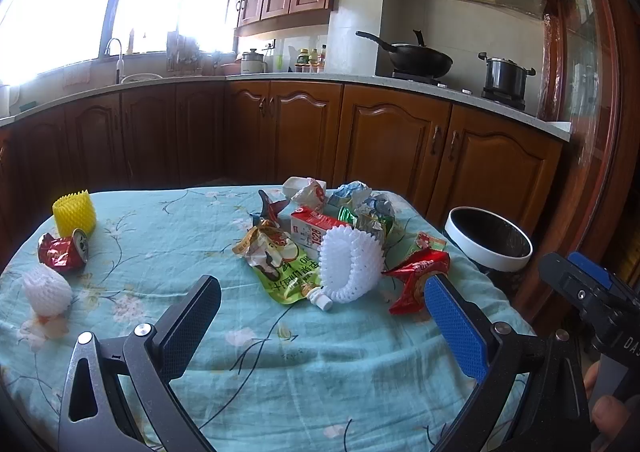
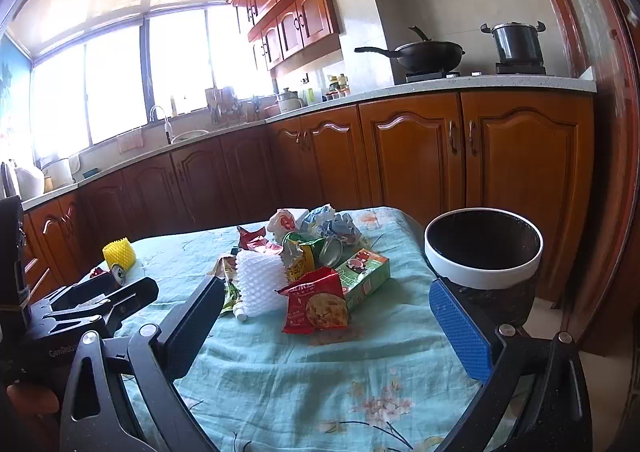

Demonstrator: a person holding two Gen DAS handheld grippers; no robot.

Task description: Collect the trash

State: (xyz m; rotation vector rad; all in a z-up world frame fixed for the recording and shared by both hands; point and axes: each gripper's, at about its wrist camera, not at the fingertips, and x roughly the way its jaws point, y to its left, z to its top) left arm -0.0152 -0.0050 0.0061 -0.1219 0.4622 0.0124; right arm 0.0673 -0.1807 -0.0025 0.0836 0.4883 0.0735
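A pile of trash lies mid-table: a white foam net (image 1: 350, 266), a green juice pouch (image 1: 280, 272), a milk carton (image 1: 314, 228), a red snack wrapper (image 1: 416, 278), crumpled paper (image 1: 360, 196). In the right wrist view the red snack bag (image 2: 316, 302), green carton (image 2: 366, 272) and foam net (image 2: 258, 280) front the pile. A black bin with a white rim (image 2: 484, 248) stands off the table's right edge, also in the left wrist view (image 1: 488, 238). My left gripper (image 1: 320, 324) is open and empty before the pile. My right gripper (image 2: 326, 328) is open and empty near the snack bag.
At the table's left lie a yellow foam net (image 1: 75, 212), a crushed red can (image 1: 64, 250) and a white foam net (image 1: 47, 288). The teal floral tablecloth (image 1: 280, 372) covers the table. Wooden kitchen cabinets (image 1: 400, 140) stand behind.
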